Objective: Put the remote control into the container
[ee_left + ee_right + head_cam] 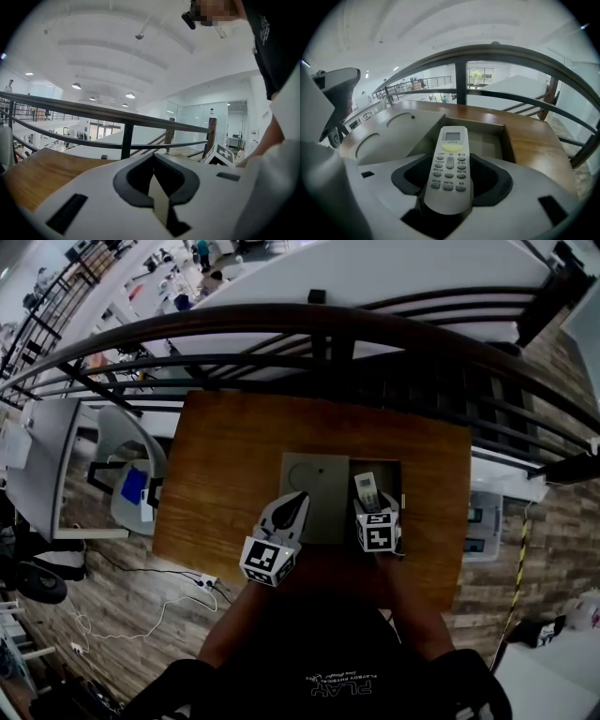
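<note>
Right gripper [372, 512] is clamped on the remote control [450, 164], whose front end projects over the open container [509, 140] on the wooden table [225, 456]. Left gripper [291, 507] has its jaws together, empty, over the grey lid [323, 479].

The person's shirt [333, 684] carries upside-down white print whose large letters look like "PLAY", while the small print on the remote control [449, 164] is too blurred to read.
</note>
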A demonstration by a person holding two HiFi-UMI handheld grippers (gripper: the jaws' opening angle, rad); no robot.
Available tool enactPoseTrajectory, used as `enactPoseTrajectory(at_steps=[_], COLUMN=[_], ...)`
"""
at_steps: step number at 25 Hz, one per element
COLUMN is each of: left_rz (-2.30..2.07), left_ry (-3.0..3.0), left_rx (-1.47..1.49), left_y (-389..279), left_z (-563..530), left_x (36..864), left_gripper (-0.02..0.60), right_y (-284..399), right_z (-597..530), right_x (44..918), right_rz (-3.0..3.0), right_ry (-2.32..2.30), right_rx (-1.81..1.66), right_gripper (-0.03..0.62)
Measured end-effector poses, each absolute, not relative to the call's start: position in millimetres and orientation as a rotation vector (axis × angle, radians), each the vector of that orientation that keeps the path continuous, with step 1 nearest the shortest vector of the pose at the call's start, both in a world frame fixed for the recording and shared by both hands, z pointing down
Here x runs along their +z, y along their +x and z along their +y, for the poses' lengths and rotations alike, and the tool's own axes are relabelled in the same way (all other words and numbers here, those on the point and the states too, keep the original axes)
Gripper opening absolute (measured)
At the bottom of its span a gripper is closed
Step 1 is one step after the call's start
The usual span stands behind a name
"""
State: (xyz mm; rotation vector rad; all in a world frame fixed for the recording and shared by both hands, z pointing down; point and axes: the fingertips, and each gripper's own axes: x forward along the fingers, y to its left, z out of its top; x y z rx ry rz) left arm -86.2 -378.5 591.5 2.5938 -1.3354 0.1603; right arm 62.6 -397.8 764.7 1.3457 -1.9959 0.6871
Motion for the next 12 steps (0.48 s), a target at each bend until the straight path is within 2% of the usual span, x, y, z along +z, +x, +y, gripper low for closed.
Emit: enactPoseTrajectory(at_steps=[12], left_rz=[-1.335], left_ry=[2.593], left_rx=[0.185], left_y=[-72], left_z=[-382], left_x=[588], left_gripper=[0.005], right_y=[81], right_z=[-399], right_x=[773], right_rz=[-1.927], right_ry=[1.326], right_rx=[0.761], right_gripper=[0.264])
